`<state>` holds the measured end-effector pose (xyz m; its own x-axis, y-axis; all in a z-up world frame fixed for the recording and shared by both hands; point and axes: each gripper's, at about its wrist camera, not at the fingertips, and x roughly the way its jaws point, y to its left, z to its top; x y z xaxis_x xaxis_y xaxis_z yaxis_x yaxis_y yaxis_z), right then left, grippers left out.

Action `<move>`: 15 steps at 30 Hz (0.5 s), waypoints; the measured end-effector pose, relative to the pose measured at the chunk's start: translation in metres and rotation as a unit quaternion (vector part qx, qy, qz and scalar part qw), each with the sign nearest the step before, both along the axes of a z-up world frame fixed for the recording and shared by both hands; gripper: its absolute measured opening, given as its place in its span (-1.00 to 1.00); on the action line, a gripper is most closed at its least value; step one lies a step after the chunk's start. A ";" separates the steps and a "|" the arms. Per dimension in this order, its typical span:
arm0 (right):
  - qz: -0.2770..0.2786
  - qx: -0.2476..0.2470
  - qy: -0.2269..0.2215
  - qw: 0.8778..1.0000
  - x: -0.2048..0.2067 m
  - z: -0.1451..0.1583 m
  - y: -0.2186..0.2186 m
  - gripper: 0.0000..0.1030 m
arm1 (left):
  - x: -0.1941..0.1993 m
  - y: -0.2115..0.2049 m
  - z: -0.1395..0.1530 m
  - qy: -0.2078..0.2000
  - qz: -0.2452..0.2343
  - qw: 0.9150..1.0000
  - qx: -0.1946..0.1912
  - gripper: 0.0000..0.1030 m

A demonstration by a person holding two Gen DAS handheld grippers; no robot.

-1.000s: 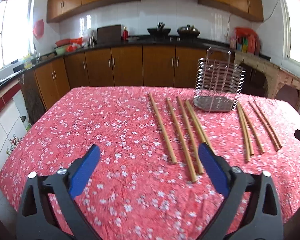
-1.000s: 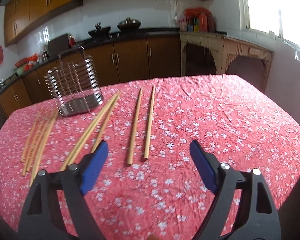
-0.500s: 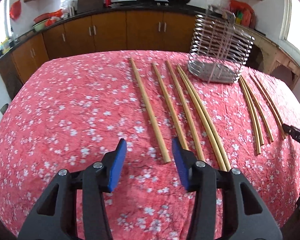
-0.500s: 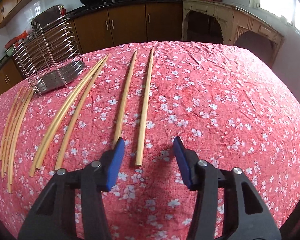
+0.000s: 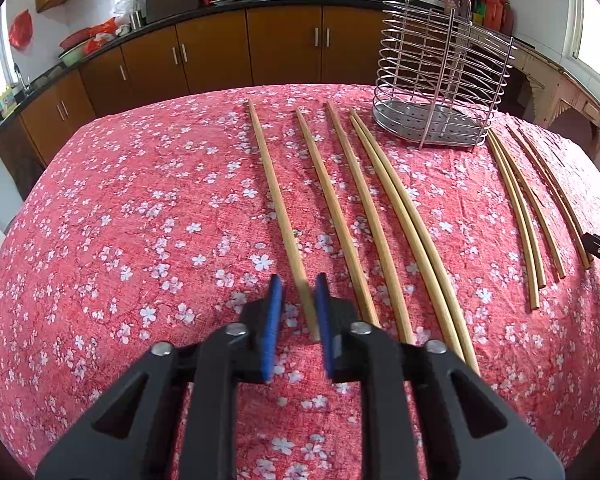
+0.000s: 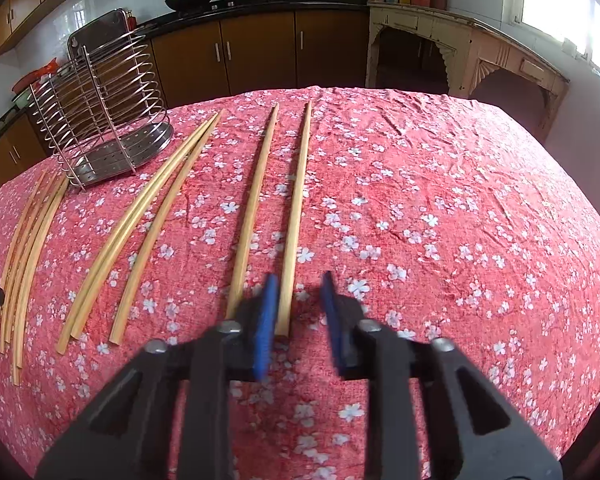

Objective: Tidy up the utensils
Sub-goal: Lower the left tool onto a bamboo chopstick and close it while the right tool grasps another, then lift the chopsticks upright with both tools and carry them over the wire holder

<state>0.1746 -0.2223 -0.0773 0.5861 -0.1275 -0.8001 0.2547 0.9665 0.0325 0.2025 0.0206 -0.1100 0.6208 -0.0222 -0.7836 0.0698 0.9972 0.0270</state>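
Note:
Several long bamboo chopsticks lie in rows on the red flowered tablecloth (image 5: 140, 208). A wire utensil holder (image 5: 440, 80) stands upright at the back; it also shows in the right wrist view (image 6: 104, 112). My left gripper (image 5: 298, 300) is low over the table, its jaws narrowed around the near end of the leftmost chopstick (image 5: 276, 204), with small gaps on both sides. My right gripper (image 6: 298, 300) is low too, jaws narrowed, with the near end of the rightmost chopstick (image 6: 296, 208) just inside its left pad (image 6: 266, 312). Neither pad pair visibly clamps.
Shorter, thinner chopsticks (image 5: 524, 208) lie to the right of the holder in the left wrist view. Kitchen cabinets (image 5: 220, 52) and a counter with woks run behind the table. A side table (image 6: 480, 52) stands at the right.
Both grippers have come down and forward toward the chopstick ends. Their jaws have narrowed from wide open to a small gap around one chopstick each.

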 end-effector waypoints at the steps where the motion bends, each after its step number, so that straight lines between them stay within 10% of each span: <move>1: -0.001 0.002 -0.001 1.000 0.000 0.000 -0.001 -0.74 | 0.000 0.001 0.000 0.000 0.001 1.000 -0.002 -0.82; 15: -0.006 0.006 -0.030 0.999 -0.025 0.015 -0.011 -0.85 | -0.014 0.028 0.015 -0.029 0.012 0.999 -0.018 -0.87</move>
